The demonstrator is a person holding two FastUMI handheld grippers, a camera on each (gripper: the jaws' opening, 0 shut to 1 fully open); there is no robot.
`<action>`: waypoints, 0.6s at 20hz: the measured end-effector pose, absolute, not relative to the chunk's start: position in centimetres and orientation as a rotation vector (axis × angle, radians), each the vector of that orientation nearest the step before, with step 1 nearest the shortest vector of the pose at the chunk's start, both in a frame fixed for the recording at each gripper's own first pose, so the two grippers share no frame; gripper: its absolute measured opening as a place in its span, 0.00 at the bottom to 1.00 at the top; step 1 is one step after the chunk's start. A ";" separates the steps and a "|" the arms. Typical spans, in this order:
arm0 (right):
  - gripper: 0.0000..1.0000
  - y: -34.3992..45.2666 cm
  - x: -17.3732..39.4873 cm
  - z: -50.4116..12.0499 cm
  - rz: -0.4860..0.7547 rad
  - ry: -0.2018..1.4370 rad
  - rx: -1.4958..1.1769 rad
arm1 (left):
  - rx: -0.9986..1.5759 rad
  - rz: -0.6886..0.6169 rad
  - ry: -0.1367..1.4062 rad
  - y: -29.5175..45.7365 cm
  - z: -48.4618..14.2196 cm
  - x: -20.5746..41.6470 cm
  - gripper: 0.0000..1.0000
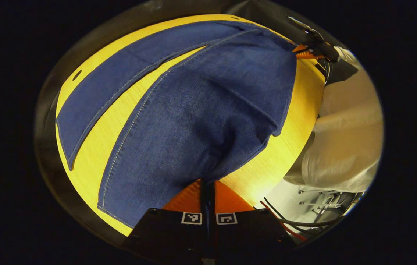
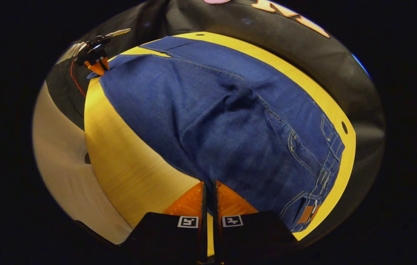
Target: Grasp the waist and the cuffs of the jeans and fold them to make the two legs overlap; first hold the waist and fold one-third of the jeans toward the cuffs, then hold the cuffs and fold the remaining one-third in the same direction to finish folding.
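Observation:
Blue jeans (image 1: 208,110) lie on a yellow wooden table (image 1: 94,147). My left gripper (image 1: 207,186) is shut on the cuff end of the near leg, which rises off the table like a tent. The far leg (image 1: 120,77) lies flat to the left. In the left gripper view my right gripper (image 1: 306,51) shows far off at the top right, at the jeans' other end. My right gripper (image 2: 208,187) is shut on the near edge of the jeans (image 2: 230,121) by the hip. The waistband (image 2: 328,158) with its brown patch (image 2: 307,213) lies at the right. The left gripper (image 2: 97,65) holds the far cuff.
A person in light clothes (image 1: 344,140) stands along the table's near edge (image 2: 61,154). Cables (image 1: 296,221) hang by the left gripper. The table (image 2: 127,165) has small holes (image 2: 344,127) near its rim, and black cloth (image 2: 304,48) closes off the far side.

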State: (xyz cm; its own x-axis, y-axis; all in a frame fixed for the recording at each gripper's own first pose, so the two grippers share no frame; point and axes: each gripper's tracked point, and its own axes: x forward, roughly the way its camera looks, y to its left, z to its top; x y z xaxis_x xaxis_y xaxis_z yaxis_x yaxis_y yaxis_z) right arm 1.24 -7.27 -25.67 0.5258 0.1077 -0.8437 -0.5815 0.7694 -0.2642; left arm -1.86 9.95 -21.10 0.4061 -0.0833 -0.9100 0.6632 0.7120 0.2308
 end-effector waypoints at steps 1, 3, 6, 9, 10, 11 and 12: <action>0.06 -7.2 1.2 -25.4 0.407 0.937 -0.564 | 0.641 -0.510 1.044 9.9 -21.1 -2.0 0.00; 0.03 -7.3 1.0 -25.0 0.347 0.930 -0.596 | 0.680 -0.493 1.008 10.1 -21.1 -1.7 0.00; 0.03 -7.8 1.0 -24.9 0.277 0.923 -0.630 | 0.699 -0.432 0.956 10.5 -19.1 -1.4 0.00; 0.02 -7.4 1.7 -23.6 0.192 0.862 -0.615 | 0.689 -0.400 0.882 10.5 -15.6 0.6 0.00; 0.03 -7.2 1.8 -23.1 0.171 0.837 -0.601 | 0.694 -0.387 0.857 10.9 -14.5 1.1 0.00; 0.03 -6.9 2.2 -22.3 0.147 0.807 -0.596 | 0.707 -0.372 0.826 11.2 -13.3 1.9 0.00; 0.02 -6.8 2.5 -21.6 0.122 0.779 -0.601 | 0.723 -0.353 0.802 11.5 -12.3 2.8 0.00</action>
State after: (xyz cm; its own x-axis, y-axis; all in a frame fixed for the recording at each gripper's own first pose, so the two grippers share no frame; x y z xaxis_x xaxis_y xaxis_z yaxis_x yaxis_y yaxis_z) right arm 2.53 -6.83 -21.56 0.7137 -0.1124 -0.6914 -0.3184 0.8271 -0.4632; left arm 2.76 11.49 -12.30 0.6556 -0.0214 -0.7548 0.5416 0.7099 0.4502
